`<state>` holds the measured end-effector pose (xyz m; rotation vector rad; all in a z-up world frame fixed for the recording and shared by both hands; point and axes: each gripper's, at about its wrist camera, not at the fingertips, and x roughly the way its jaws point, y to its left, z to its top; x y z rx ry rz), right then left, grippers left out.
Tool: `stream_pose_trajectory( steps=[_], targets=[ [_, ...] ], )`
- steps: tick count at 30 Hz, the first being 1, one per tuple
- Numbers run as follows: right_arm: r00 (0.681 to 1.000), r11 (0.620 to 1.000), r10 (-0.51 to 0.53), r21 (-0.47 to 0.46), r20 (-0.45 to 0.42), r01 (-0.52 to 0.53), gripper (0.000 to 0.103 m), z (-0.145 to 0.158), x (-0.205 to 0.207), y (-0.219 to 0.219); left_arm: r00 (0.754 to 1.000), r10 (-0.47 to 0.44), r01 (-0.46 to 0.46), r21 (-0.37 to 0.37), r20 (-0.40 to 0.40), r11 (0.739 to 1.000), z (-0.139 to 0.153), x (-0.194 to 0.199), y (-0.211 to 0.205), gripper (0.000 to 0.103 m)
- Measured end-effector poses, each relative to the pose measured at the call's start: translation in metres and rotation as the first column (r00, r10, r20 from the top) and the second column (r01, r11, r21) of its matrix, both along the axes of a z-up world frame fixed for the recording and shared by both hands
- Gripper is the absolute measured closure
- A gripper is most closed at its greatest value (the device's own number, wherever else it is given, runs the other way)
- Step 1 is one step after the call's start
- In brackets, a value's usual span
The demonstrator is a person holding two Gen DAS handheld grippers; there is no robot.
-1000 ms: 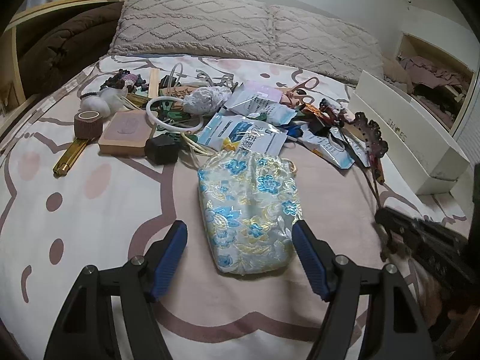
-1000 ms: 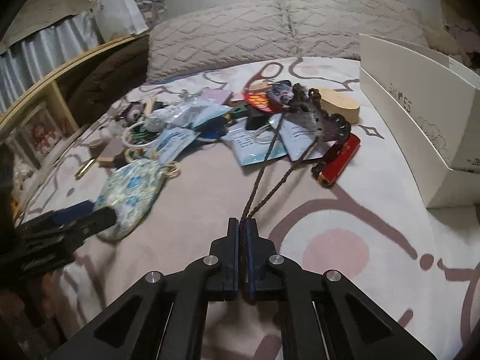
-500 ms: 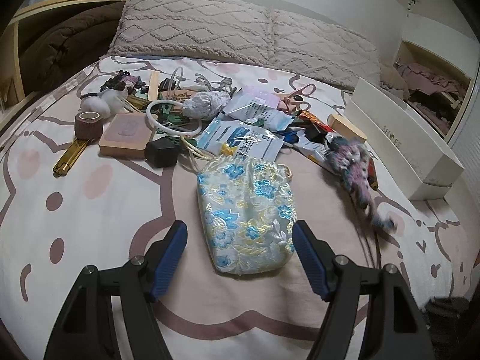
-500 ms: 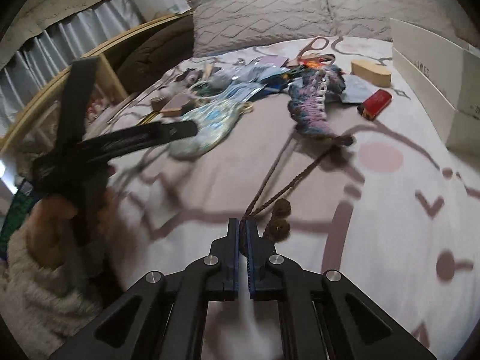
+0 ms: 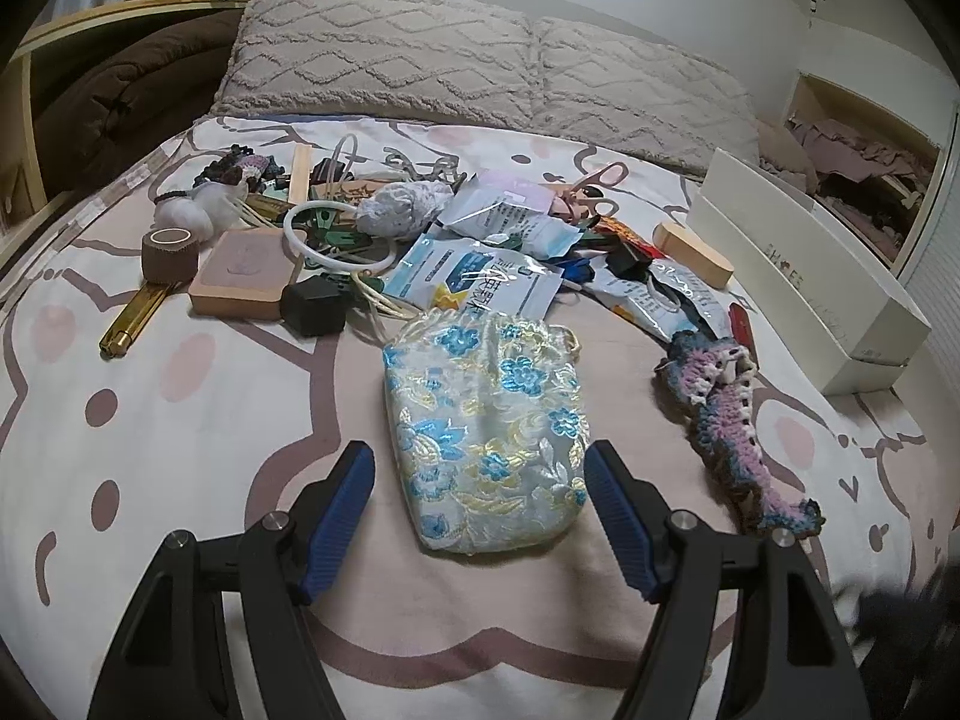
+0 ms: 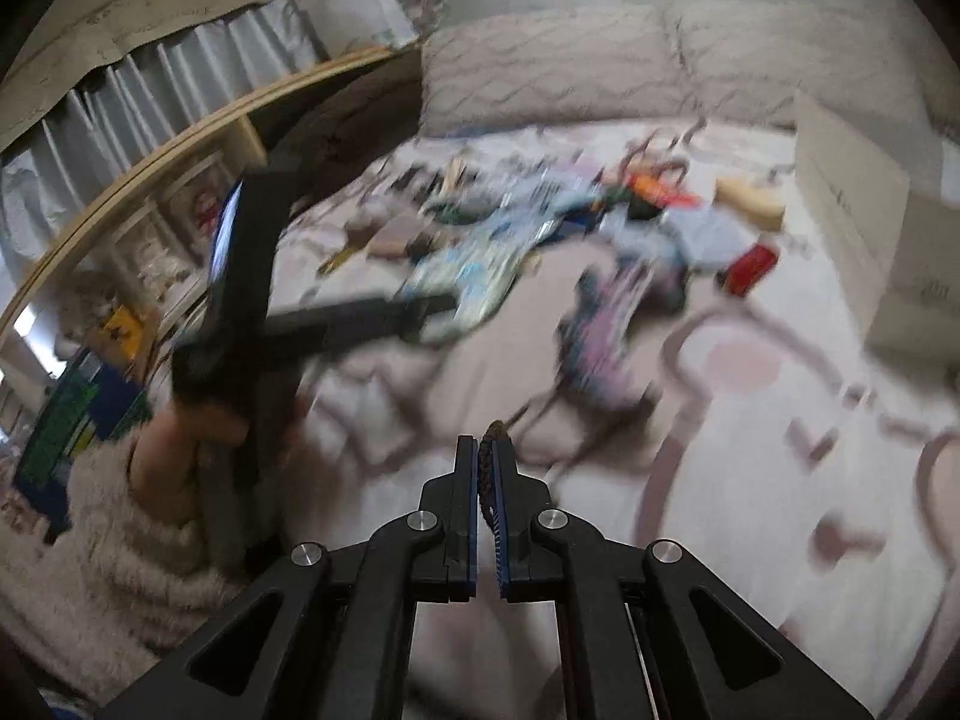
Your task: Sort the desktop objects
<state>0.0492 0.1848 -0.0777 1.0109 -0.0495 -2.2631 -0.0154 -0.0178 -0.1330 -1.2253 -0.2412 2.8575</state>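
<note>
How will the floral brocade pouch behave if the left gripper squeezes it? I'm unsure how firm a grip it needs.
The floral pouch is probably soft: its fabric is wrinkled and gathered at the drawstring top, so it should give under the pads. It looks padded yet lies flat on the bedspread, so it is unlikely to roll. Its glossy weave may be slippery.

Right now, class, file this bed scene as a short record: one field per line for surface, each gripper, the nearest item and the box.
Surface: patterned bedspread
Left gripper: open, fingers either side of the floral pouch, not pressing it
Right gripper: shut on a brown cord
Crochet piece: lies right of the pouch, clear of the pile
White box: at the bed's right edge
</note>
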Motion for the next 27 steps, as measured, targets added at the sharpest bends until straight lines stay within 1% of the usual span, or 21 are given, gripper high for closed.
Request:
stream_pose_trajectory(
  steps=[3,6,9,13,14,15,16,18,21,23,27],
  targets=[
    [0.998,1.000,-0.022,0.011,-0.051,0.023,0.098,0.011,-0.023,-0.002,1.000,0.010,-0.010,-0.002,0.001,1.000,-0.002,-0.002,-0.002,0.031],
    [0.997,0.998,-0.046,0.031,-0.068,0.048,0.098,0.015,-0.048,-0.006,1.000,0.014,-0.014,0.007,-0.003,1.000,-0.001,-0.005,-0.003,0.031],
    [0.996,0.997,-0.066,0.039,-0.064,0.068,0.098,0.013,-0.071,-0.010,1.000,0.013,-0.013,0.013,-0.010,1.000,-0.001,-0.008,-0.003,0.031],
    [0.996,0.995,-0.090,0.040,-0.019,0.090,0.098,0.003,-0.101,-0.017,1.000,0.011,-0.011,0.013,-0.014,1.000,0.000,-0.013,0.000,0.030],
    [0.995,0.994,-0.098,0.042,-0.006,0.098,0.098,0.000,-0.109,-0.018,1.000,0.009,-0.008,0.015,-0.013,1.000,-0.001,-0.015,0.001,0.029],
    [0.994,0.993,-0.110,0.040,0.002,0.110,0.098,-0.003,-0.114,-0.017,1.000,0.005,-0.004,0.020,-0.012,1.000,-0.001,-0.017,0.001,0.025],
    [0.991,0.991,-0.132,0.036,0.007,0.131,0.098,-0.005,-0.118,-0.016,1.000,0.001,-0.001,0.027,-0.012,1.000,-0.002,-0.019,0.001,0.022],
    [0.984,0.985,-0.174,0.018,0.032,0.173,0.098,-0.014,-0.125,-0.012,1.000,0.001,-0.001,0.040,-0.006,0.999,-0.003,-0.024,0.001,0.022],
    [0.982,0.985,-0.173,0.009,0.074,0.173,0.098,-0.028,-0.127,-0.010,1.000,0.002,-0.002,0.045,0.013,0.999,-0.007,-0.030,0.001,0.022],
    [0.982,0.986,-0.168,0.014,0.083,0.167,0.098,-0.033,-0.125,-0.009,1.000,0.006,-0.007,0.038,0.027,0.999,-0.010,-0.033,0.002,0.022],
    [0.983,0.987,-0.157,-0.011,0.097,0.159,0.098,-0.036,-0.123,-0.006,0.998,0.012,-0.013,0.016,0.059,1.000,-0.017,-0.039,0.005,0.021]
  ],
)
